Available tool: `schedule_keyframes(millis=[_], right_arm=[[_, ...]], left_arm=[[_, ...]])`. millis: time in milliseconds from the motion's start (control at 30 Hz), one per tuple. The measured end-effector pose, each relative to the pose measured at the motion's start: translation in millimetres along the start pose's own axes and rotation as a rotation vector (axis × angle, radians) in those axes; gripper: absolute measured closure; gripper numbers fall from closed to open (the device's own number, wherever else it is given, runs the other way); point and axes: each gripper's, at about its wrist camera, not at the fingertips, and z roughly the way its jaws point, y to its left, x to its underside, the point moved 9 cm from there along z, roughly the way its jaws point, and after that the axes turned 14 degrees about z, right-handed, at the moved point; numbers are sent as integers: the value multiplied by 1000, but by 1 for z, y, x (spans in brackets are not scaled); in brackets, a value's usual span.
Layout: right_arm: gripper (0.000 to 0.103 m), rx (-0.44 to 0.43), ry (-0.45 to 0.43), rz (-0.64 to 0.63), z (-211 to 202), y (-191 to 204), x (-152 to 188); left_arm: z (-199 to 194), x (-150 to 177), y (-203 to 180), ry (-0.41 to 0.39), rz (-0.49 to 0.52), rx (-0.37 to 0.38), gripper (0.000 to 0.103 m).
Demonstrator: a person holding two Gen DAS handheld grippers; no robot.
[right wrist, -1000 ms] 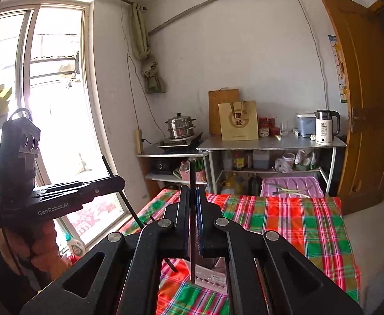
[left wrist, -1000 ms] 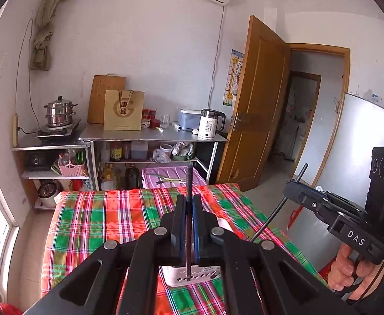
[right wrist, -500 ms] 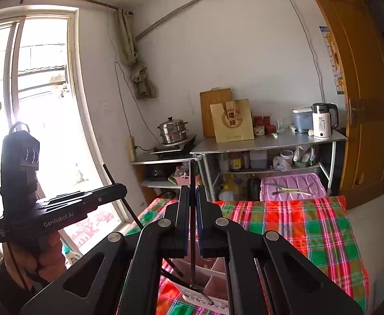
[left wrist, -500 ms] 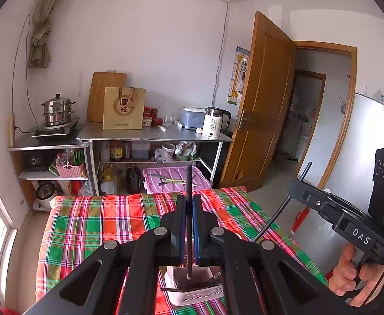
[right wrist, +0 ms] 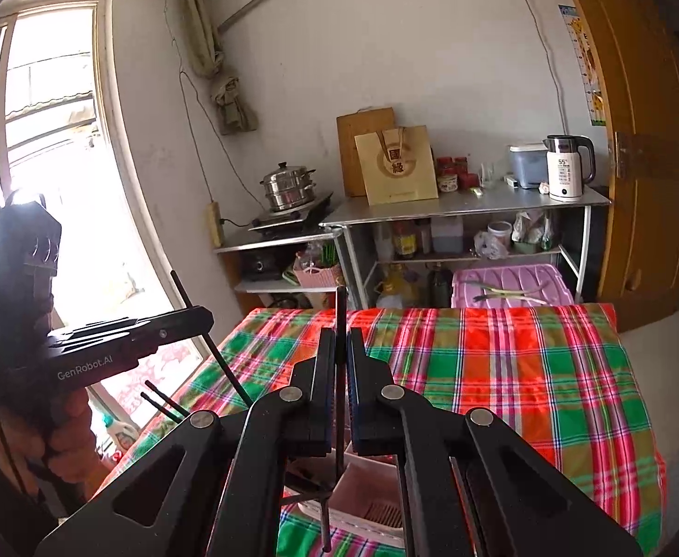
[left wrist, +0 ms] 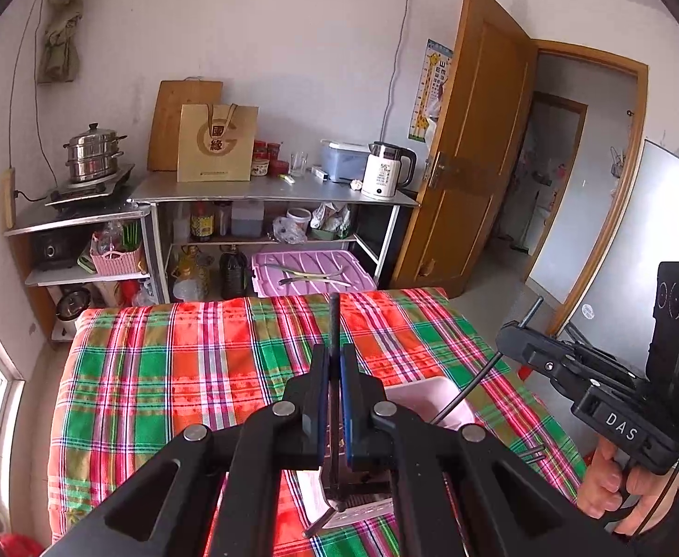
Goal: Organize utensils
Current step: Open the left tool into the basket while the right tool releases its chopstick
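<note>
My left gripper (left wrist: 334,366) is shut on a black chopstick (left wrist: 334,325) held upright; its lower end reaches down into a pink utensil holder (left wrist: 436,399) on the plaid table. My right gripper (right wrist: 340,348) is shut on another black chopstick (right wrist: 340,311), also upright, its lower end over the same pink holder (right wrist: 367,492). The right gripper shows in the left wrist view (left wrist: 515,339) with its chopstick slanting into the holder. The left gripper shows in the right wrist view (right wrist: 200,320). Two more black chopstick ends (right wrist: 163,401) stick up at the left.
The table has a red and green plaid cloth (left wrist: 190,371). Behind it stand steel shelves (left wrist: 269,195) with a kettle (left wrist: 385,171), a steamer pot (left wrist: 91,153) and a paper bag (left wrist: 216,144). A purple bin lid (left wrist: 311,271) lies below. A wooden door (left wrist: 474,139) stands open at right.
Both grippers have lowered and tilted down toward the table with their chopsticks. The pink holder now sits nearer under them.
</note>
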Motion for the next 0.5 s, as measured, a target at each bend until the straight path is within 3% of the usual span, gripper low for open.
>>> schedule_keyframes(millis=[200, 433, 500], right_arm=[[99, 21, 60, -7, 14, -5, 16], [98, 32, 113, -23, 21, -8, 28], [94, 39, 110, -19, 19, -9, 27]], left_arm=[[20, 16, -2, 76, 11, 4, 99], [23, 23, -3, 84, 9, -5, 97], [18, 22, -1, 70, 1, -7, 94]])
